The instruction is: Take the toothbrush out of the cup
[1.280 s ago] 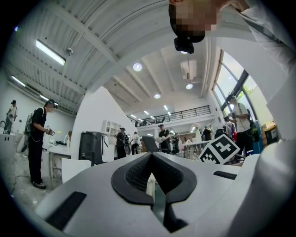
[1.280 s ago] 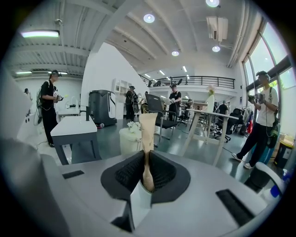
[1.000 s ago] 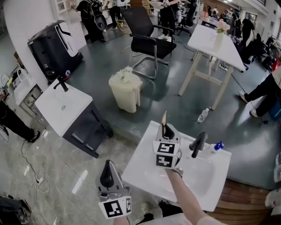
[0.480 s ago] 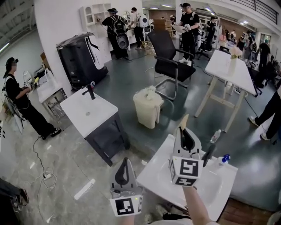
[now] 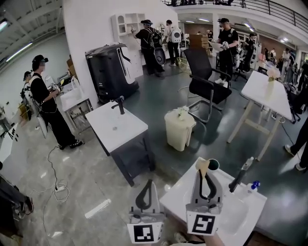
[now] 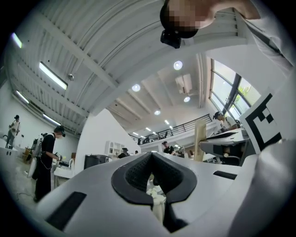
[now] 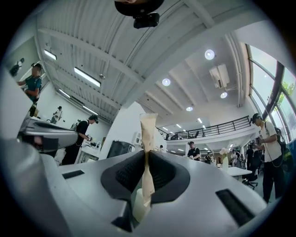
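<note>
Right gripper (image 7: 147,173) is clamped on the toothbrush (image 7: 148,134), lifted well clear of the sink (image 5: 178,194). Left gripper (image 6: 152,178) is closed and empty, probably just idling.

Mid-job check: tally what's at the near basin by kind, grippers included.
Grippers: 2 (left gripper fingers together and empty, right gripper shut on the toothbrush)
Toothbrush: 1
Dark cup: 1
Black faucet: 1
Blue-capped bottle: 1
Total: 6

Lab hall, freestanding washbasin unit (image 5: 118,126), white table (image 5: 268,91), office chair (image 5: 207,81), mezzanine railing (image 5: 269,6)
</note>
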Tool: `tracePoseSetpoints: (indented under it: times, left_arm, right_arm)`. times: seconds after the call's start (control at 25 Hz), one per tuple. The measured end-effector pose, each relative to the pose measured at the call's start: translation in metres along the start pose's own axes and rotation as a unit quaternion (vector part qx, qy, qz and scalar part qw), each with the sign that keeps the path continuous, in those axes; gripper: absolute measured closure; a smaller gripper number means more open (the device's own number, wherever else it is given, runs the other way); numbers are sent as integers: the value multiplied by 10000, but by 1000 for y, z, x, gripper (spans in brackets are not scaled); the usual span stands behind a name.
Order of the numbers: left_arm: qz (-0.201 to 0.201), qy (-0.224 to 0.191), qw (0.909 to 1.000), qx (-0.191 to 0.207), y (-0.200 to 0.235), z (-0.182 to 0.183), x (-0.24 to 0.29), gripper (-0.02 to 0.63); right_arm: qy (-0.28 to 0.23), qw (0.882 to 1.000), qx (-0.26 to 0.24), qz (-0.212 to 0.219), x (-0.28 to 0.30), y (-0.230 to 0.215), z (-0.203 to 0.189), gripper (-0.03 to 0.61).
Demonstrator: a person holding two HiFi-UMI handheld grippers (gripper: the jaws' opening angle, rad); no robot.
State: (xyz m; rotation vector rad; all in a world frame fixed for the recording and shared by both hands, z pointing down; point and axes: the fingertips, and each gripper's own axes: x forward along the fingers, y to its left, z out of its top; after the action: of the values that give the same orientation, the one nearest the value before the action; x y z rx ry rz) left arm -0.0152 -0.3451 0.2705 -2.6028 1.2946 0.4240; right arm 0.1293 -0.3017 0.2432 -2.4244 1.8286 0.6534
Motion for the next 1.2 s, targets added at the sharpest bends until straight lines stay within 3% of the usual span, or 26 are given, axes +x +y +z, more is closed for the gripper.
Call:
tracePoseSetpoints:
  times: [0.28,0.52,1.2]
  left_arm:
    - [18,141,9999,-94,-2,-9,-7,598]
    - [-91,104,9999,-73,-16,-9,-1,598]
    - [49,210,9998,-28,-8,-14,-4,598]
  right_arm:
    - [289,9987,-57,419,-20,23,-26,549]
    - [483,9975,-32,516,-19,17,-39,549]
    - [928,9949,-17,390,-17,2,-63,549]
